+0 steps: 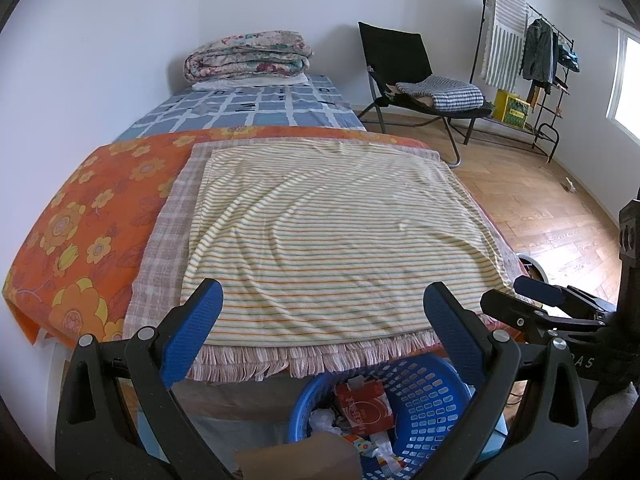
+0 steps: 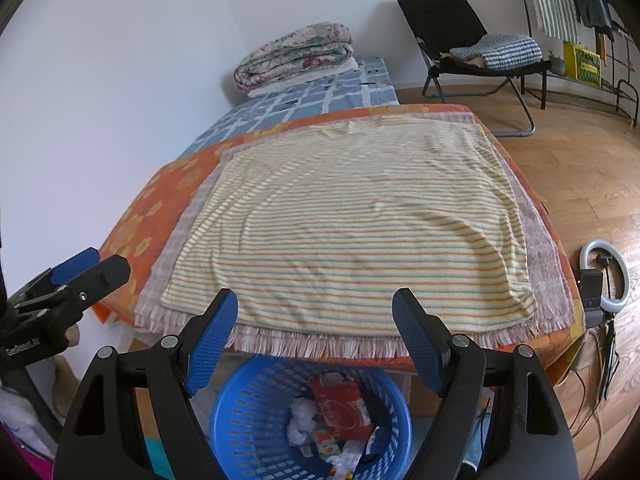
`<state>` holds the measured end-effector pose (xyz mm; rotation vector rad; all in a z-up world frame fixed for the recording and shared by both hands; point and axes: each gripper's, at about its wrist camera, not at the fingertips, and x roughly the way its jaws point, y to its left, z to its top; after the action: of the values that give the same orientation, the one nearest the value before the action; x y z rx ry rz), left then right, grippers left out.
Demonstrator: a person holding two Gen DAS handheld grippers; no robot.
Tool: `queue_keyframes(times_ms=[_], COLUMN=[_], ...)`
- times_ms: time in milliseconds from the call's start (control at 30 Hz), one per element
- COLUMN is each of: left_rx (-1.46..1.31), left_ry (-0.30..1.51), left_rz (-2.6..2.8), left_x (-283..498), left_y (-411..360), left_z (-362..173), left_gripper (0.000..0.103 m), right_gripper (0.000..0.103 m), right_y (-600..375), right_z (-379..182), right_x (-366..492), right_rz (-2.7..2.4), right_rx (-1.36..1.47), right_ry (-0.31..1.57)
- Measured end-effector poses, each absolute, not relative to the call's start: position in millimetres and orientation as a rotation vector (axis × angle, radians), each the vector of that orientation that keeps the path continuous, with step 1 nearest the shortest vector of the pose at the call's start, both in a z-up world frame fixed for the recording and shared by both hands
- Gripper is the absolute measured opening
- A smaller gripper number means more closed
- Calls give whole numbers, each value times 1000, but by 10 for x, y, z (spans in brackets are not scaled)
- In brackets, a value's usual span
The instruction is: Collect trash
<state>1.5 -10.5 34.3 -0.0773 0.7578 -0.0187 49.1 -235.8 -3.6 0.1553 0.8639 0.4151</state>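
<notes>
While both grippers hover over bed end, left gripper (image 1: 322, 300) and right gripper (image 2: 314, 306) stand wide open, empty; trash (image 2: 334, 420) — red packet, crumpled paper, wrappers — lies in blue basket (image 2: 248, 396) below striped towel (image 2: 348, 220).

Bed along the wall: yellow striped towel (image 1: 332, 232) spread flat on a pink fringed plaid cloth (image 1: 168, 240), both over an orange floral sheet (image 1: 80, 216). Blue checked sheet (image 1: 256, 110) beyond that, folded floral quilt (image 1: 248, 56) stacked at the far end. Black folding chair (image 1: 404, 68) on the wood floor, checked fabric (image 1: 444, 94) piled on its seat. Clothes rack (image 1: 536, 52) to the right with hanging garments. Ring light (image 2: 606, 276) on the floor beside the bed's near corner.
</notes>
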Motion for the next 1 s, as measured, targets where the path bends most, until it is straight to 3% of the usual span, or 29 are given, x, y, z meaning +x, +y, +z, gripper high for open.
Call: queue_keyframes(times_ms=[1000], left_rx=[-77], left_ry=[762], left_rz=[-5], left_x=[12], left_y=[-32], left_z=[310], left_gripper=[102], right_gripper=[80], right_y=[-2327], right_z=[-83], right_x=[480], right_rz=[416], right_rx=[157], right_ry=[880])
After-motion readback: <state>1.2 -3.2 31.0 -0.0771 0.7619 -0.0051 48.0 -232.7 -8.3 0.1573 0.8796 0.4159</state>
